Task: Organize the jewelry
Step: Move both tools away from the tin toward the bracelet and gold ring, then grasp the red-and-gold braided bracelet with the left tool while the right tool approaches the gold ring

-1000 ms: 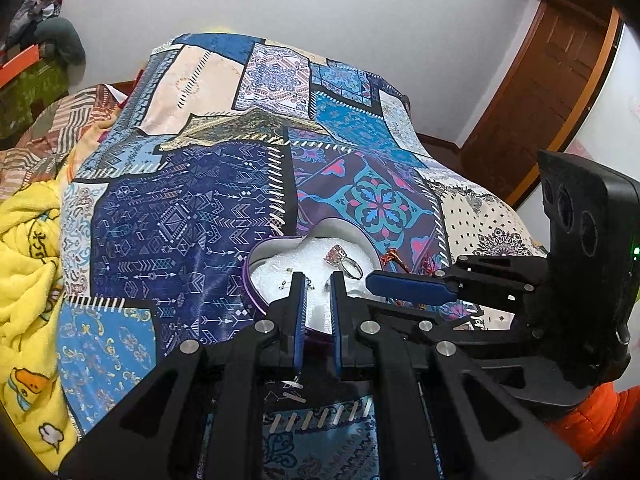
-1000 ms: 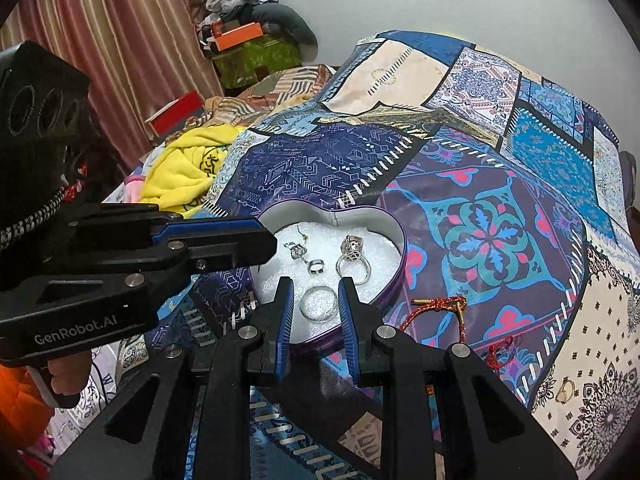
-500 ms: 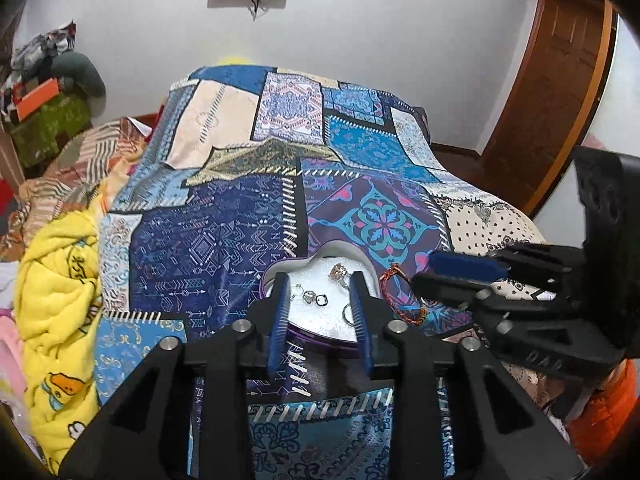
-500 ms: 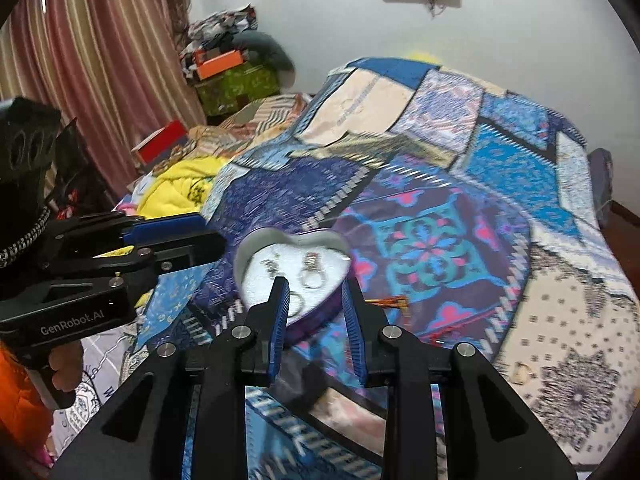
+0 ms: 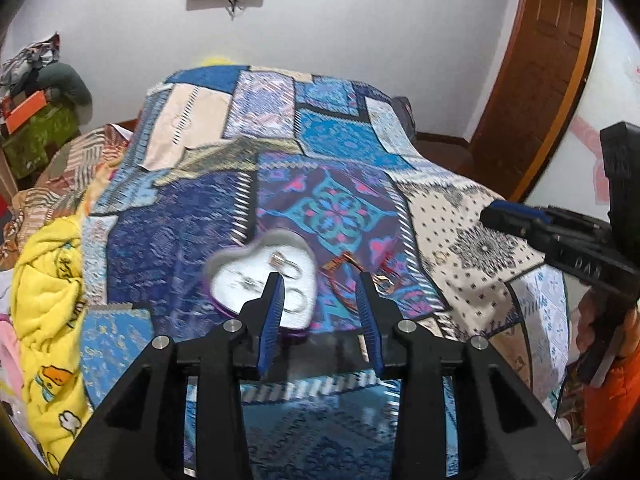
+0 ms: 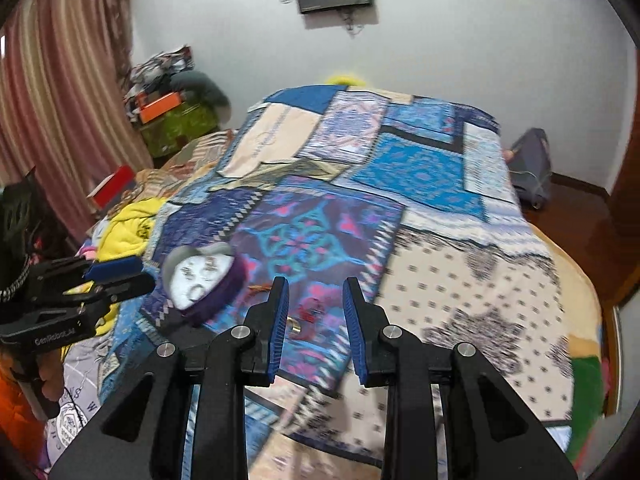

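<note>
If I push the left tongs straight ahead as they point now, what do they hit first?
Probably the red bracelet on the patchwork bedspread, seen between the open left tongs. The heart-shaped box sits just left of that line; depth is uncertain.

Motion blur hides the small pieces

We cannot count the rings in the heart box (image 5: 224,276); the left hand-held gripper (image 5: 318,288) covers its near edge. The red cord (image 6: 310,312) smears in the right view, and frame edges cut the bed (image 6: 460,280).
</note>
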